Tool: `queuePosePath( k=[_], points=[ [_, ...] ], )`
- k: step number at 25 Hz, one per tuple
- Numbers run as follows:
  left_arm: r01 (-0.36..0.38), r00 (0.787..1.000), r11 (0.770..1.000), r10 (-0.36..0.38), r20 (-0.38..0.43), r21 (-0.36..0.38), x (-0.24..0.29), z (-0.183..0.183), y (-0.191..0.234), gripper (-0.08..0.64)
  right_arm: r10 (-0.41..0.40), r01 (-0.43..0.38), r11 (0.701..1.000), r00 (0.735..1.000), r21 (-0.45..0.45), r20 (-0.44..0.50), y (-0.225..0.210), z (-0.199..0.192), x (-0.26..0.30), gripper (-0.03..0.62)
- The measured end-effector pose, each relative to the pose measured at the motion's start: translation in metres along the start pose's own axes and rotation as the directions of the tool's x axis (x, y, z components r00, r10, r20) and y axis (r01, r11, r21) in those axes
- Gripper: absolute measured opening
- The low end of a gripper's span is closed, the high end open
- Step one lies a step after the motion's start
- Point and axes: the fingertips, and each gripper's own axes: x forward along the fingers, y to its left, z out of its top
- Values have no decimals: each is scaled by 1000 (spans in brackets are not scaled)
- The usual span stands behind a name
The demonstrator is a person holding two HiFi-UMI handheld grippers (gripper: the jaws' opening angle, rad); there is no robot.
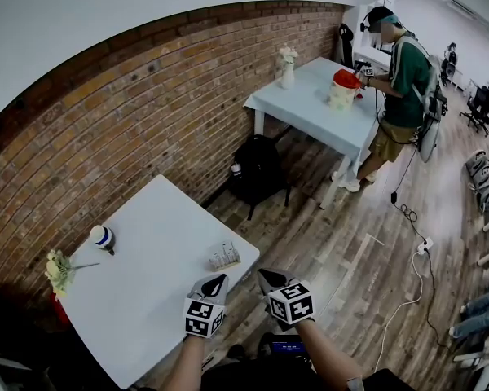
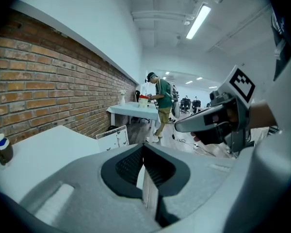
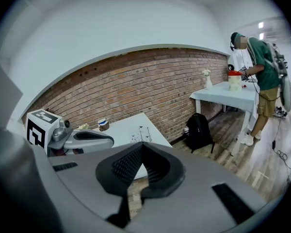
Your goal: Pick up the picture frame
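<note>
The small white picture frame (image 1: 225,256) stands upright near the right corner of the white table (image 1: 138,300). It also shows in the left gripper view as a picture frame (image 2: 112,139) with butterfly print, and in the right gripper view as a picture frame (image 3: 139,135) just beyond the jaws. My left gripper (image 1: 215,283) hovers at the table's edge, a little short of the frame, with its jaws shut and empty. My right gripper (image 1: 270,278) hangs over the floor right of the table, also shut on nothing. Neither touches the frame.
A mug (image 1: 103,238) and pale flowers (image 1: 59,271) sit at the table's left side by the brick wall (image 1: 147,112). A black backpack (image 1: 257,168) rests on the wood floor. A person (image 1: 399,80) stands at a second table (image 1: 318,108) far back.
</note>
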Motion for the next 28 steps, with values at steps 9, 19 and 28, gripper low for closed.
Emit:
queuePosePath(
  k=[9,19,28],
  points=[
    [-64,998,998,64,-17,-23,-1,-4,10,12,56,-56,998,998,-6,-22,-4,-3,9,8],
    [-123,992,992,121,-28,-42,6,-6,5,11,141,-141,990,989,-6,-54,-16,-9,12,8],
    [-199,980,974,200,-1,-112,5,-8,8,12,217,-221,974,973,-43,-78,-18,-10,22,9]
  ],
)
